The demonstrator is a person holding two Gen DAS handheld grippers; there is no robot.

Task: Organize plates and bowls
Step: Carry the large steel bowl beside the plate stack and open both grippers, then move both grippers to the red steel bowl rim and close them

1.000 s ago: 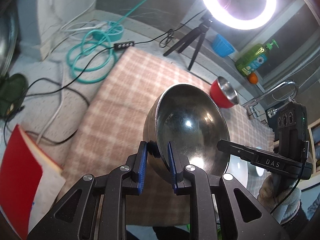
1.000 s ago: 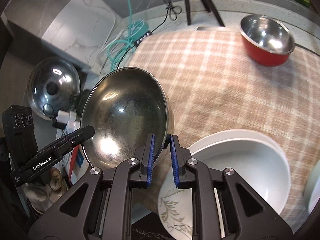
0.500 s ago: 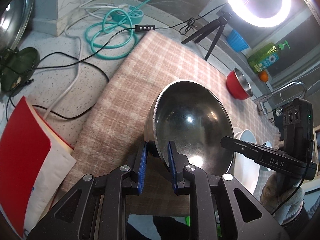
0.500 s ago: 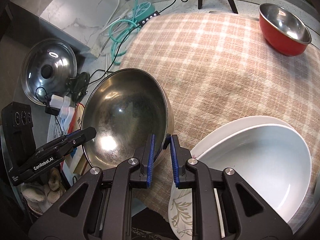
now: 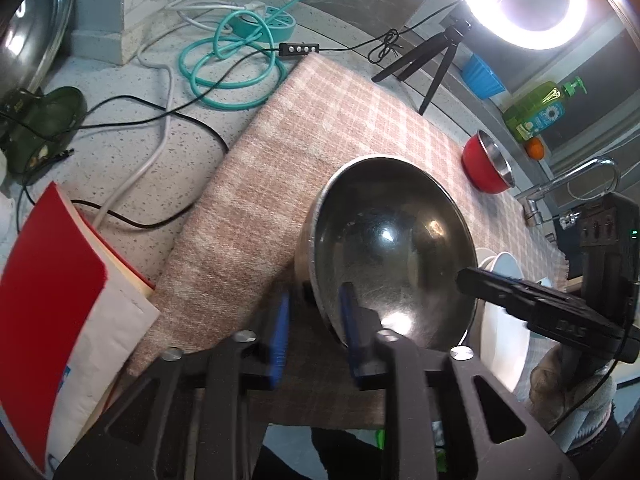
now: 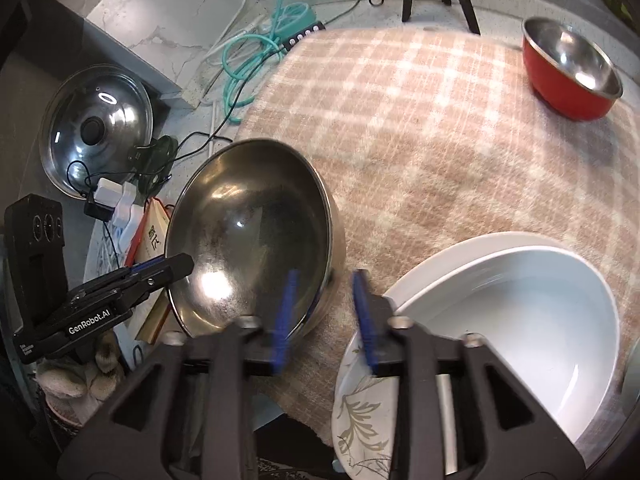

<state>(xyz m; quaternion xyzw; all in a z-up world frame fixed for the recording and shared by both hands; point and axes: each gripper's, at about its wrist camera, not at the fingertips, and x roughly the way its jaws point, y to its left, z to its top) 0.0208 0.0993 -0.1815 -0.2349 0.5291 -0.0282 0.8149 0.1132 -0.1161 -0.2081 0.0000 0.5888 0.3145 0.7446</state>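
A large steel bowl (image 5: 384,256) (image 6: 252,232) rests on the plaid cloth (image 5: 304,152) (image 6: 440,128) near its front left corner. My left gripper (image 5: 314,320) is open, its jaws straddling the bowl's near rim without pinching it. My right gripper (image 6: 324,304) is open too, its jaws either side of the bowl's right rim. A white bowl (image 6: 520,312) sits in a white plate to the right, over a leaf-patterned plate (image 6: 360,412). A red bowl (image 5: 486,164) (image 6: 572,76) stands at the far side.
A red-covered book (image 5: 52,304) lies left of the cloth. Cables and a teal hose (image 5: 232,68) lie on the counter. A pot lid (image 6: 96,120) leans at the left. A ring light tripod (image 5: 436,56), soap bottle (image 5: 536,112) and faucet (image 5: 572,180) stand behind.
Both grippers have opened and let go of the steel bowl's rim. The bowl has come down onto the cloth near the front left corner.
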